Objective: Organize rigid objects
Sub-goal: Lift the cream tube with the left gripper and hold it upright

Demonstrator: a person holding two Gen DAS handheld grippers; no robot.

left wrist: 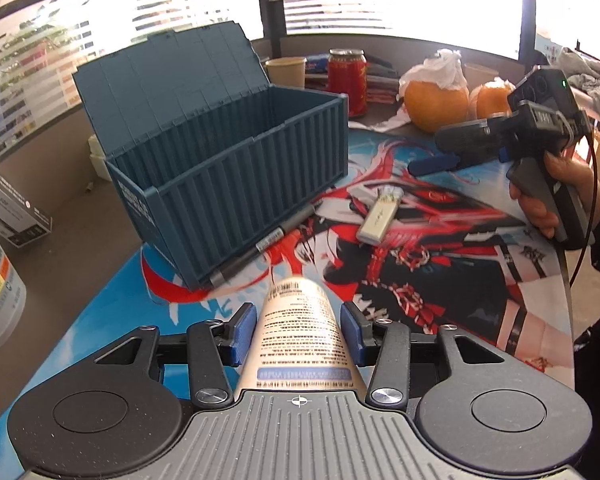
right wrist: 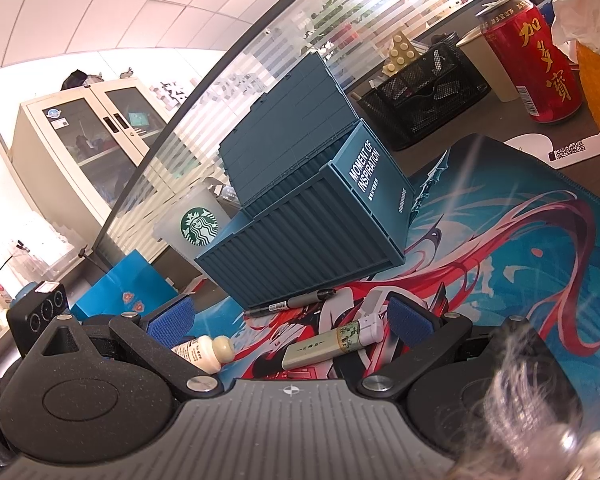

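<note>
A cream tube (left wrist: 300,332) is pinched mid-body in the left claw (left wrist: 298,330) at 6 o'clock of the open blue box (left wrist: 236,168), judged light, squashy, slippery, while the right claw (right wrist: 290,320) is spread empty over the lighter (right wrist: 320,346).

- A red drink can (left wrist: 347,80) stands on the grey surface (left wrist: 80,216) behind the printed mat (left wrist: 440,240).
- A paper cup (left wrist: 286,72) sits just beside the can.
- Two oranges (left wrist: 436,100) lie near the can, the nearer one topped with crumpled tissue (left wrist: 444,66).
- A black mesh organiser (right wrist: 424,92) sits behind the mat.
- A Starbucks cup (right wrist: 196,220) stands at the surface's edge.
- A glass-door cabinet (right wrist: 88,136) stands against the wall.
</note>
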